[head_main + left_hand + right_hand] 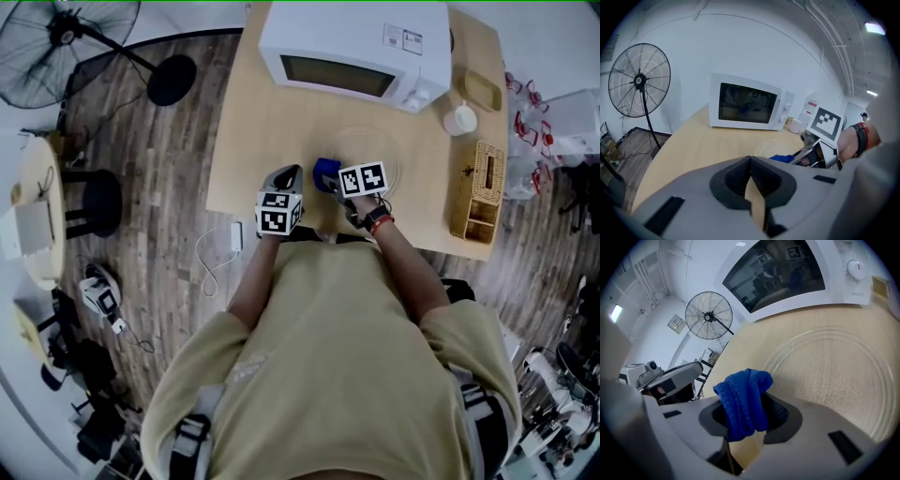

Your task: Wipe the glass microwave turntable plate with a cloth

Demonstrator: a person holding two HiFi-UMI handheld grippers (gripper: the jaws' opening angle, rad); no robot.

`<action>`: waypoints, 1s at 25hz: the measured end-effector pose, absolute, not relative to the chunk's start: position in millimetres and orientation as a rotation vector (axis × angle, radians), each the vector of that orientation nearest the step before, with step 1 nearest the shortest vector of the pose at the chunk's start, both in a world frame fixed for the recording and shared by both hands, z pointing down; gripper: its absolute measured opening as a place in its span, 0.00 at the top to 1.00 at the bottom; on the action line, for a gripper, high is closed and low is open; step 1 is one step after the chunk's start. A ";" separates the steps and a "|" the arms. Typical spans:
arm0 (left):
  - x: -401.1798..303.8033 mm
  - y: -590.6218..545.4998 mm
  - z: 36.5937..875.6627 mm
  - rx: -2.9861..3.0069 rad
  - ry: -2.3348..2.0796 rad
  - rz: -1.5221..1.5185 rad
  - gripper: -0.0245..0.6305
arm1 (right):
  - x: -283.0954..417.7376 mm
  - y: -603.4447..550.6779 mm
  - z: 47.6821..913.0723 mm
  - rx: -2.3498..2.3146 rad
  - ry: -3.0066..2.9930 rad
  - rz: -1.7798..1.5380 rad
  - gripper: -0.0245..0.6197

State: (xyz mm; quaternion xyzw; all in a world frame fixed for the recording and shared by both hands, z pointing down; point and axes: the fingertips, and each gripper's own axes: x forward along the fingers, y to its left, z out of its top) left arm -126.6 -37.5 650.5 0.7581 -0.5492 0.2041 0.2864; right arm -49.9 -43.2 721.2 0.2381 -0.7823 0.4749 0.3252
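Pale yellow shirt [328, 347], short loose sleeves.
Red and black bands [378, 222] circle the right wrist; the left tongs [751, 161] and right tongs [329, 181] share grey shells, black ribbed pads [736, 176] and white cubes [278, 213] with black square markers.

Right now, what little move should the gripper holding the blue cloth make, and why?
Probably lower the right gripper forward onto the clear round glass turntable plate: its jaws pinch the bunched blue cloth near the plate's edge, seemingly not touching it.
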 end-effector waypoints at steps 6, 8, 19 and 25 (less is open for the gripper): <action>-131.4 -34.4 650.6 2.018 -1.471 0.539 0.93 | -51.4 -43.6 731.8 0.662 -2.032 1.166 0.73; -130.1 -35.3 650.6 2.021 -1.467 0.540 0.93 | -49.2 -44.5 732.5 0.666 -2.026 1.162 0.73; -106.7 -36.8 652.1 2.069 -1.396 0.564 0.93 | -27.4 -47.8 731.8 0.749 -1.998 1.151 0.73; -94.1 -39.3 653.8 2.092 -1.360 0.574 0.93 | -8.5 -50.1 732.7 0.789 -1.981 1.157 0.73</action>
